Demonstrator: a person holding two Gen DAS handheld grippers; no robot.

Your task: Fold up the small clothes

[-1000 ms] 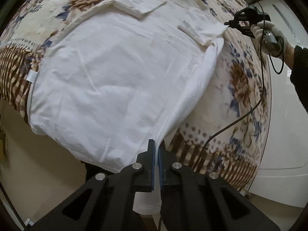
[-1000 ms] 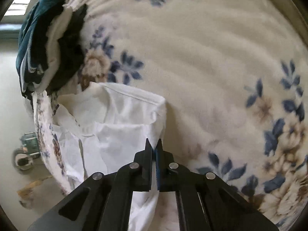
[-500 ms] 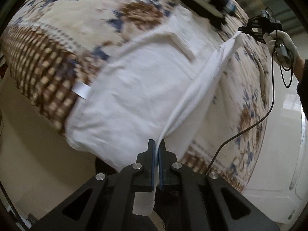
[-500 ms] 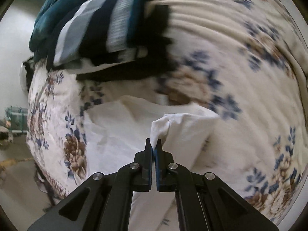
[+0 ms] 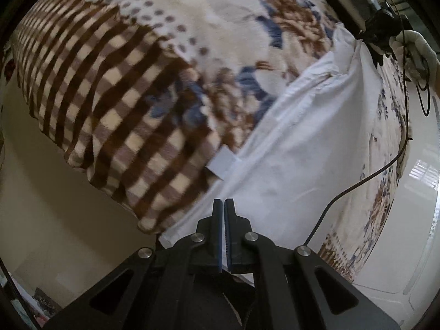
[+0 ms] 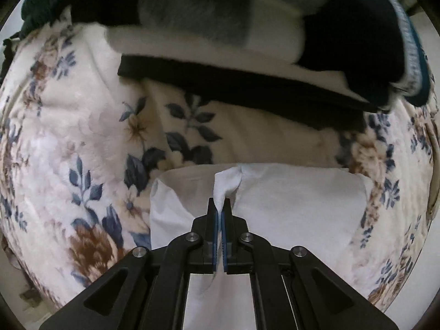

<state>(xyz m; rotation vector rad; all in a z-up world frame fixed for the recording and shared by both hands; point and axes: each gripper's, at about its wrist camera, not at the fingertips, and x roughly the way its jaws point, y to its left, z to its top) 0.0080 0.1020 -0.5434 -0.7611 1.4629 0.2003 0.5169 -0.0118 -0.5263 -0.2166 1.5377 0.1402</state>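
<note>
Floral blanket [image 6: 82, 143] (checked border), both tongs [image 5: 223, 205] [image 6: 219, 206] pinching white garment [image 5: 302, 143], folded clothes pile [image 6: 247, 41] behind

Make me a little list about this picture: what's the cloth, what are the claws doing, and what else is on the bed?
cloth: white garment, lying partly doubled over on the blanket
left claw: shut, pinching an edge of the white garment
right claw: shut, pinching a bunched corner of the white garment
surface: flowered blanket with a brown checked border
also there: pile of dark and pale clothes beyond the white garment
person: gloved hand holding the right claw
</note>
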